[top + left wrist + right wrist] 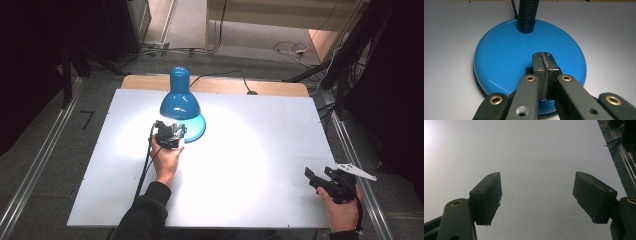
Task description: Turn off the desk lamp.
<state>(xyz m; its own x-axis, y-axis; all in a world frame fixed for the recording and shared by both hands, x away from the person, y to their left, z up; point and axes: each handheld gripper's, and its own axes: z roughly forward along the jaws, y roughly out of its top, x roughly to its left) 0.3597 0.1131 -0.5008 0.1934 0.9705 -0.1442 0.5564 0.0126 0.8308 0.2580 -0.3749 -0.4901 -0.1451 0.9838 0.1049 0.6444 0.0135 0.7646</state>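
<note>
On the white table [260,165], the blue desk lamp [180,102] stands far-left of centre, lit, neck upright, shade facing down. I have my left gripper [545,58], jaws closed and empty, on its round base [506,52], likely pressing the switch. My right gripper [536,195] idles near-right, jaws apart.

lamp base [506,57]: glossy blue enamel | table [446,37]: matt white

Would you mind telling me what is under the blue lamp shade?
Under the lamp shade sits the lamp's round blue base, with the shut left gripper over it. The shade hides the bulb.
</note>
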